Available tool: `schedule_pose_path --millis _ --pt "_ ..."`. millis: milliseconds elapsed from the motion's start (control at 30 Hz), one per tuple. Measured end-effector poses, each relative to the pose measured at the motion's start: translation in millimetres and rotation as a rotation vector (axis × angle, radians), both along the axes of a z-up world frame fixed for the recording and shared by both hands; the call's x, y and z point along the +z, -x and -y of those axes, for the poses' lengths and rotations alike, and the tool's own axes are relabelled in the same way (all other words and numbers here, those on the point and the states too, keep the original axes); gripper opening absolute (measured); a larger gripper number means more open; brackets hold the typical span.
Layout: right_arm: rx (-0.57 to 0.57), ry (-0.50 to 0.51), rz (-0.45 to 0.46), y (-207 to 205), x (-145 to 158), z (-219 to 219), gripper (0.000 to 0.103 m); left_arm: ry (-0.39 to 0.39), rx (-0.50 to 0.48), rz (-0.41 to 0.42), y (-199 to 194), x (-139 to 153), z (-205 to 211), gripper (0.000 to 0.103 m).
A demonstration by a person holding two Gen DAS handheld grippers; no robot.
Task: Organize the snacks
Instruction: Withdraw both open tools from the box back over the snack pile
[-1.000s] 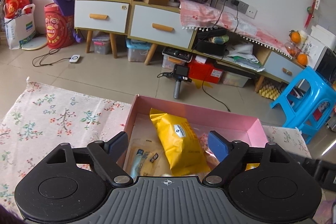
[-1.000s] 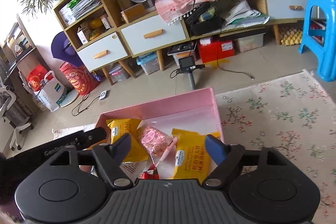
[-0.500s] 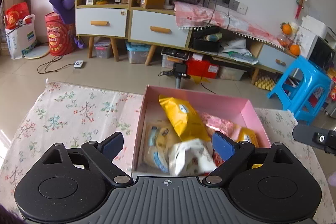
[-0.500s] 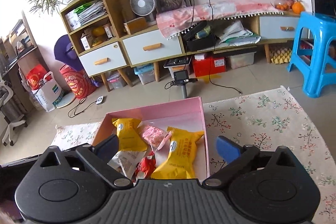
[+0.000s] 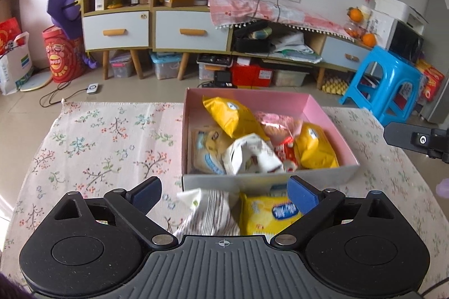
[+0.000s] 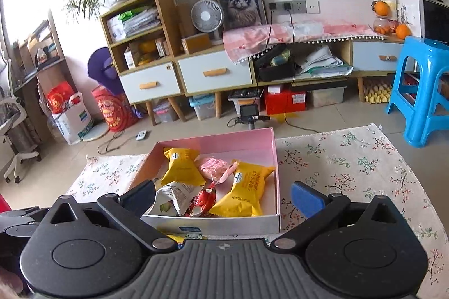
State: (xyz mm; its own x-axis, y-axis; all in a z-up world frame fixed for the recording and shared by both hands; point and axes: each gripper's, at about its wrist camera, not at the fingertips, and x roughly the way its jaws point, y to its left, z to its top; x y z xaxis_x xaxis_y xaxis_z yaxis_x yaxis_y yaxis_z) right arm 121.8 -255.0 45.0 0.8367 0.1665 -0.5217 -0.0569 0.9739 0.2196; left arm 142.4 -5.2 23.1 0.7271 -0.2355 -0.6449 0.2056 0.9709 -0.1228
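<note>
Two packets outside the box, both grippers empty

Left to right: our left gripper [image 5: 224, 193], jaws opening wide, holds nothing above a striped packet [image 5: 209, 210] and yellow packet [image 5: 270, 212] on the worktop [image 5: 98, 147]; closing carelessly could catch both. The box [image 5: 266, 182] looks heaped, so additions may spill. Our right gripper [image 6: 224, 196] opens wide, empty.

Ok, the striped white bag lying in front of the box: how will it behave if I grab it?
The striped bag looks crumpled and puffy, so probably floppy and light. Its glossy film may slip. It lies flat on the cloth, so it should slide, not roll.
</note>
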Motion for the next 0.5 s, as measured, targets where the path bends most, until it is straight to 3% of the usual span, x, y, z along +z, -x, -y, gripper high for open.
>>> schedule_pose_path --millis 300,500 --pt "0.055 0.048 -0.036 18.0 -24.2 6.0 0.093 -0.069 -0.083 0.030 26.0 -20.9 -13.1 0.098" --pt "0.090 0.107 -0.038 33.3 -38.3 7.1 0.093 -0.038 -0.121 0.016 41.7 -30.0 -24.5 0.098"
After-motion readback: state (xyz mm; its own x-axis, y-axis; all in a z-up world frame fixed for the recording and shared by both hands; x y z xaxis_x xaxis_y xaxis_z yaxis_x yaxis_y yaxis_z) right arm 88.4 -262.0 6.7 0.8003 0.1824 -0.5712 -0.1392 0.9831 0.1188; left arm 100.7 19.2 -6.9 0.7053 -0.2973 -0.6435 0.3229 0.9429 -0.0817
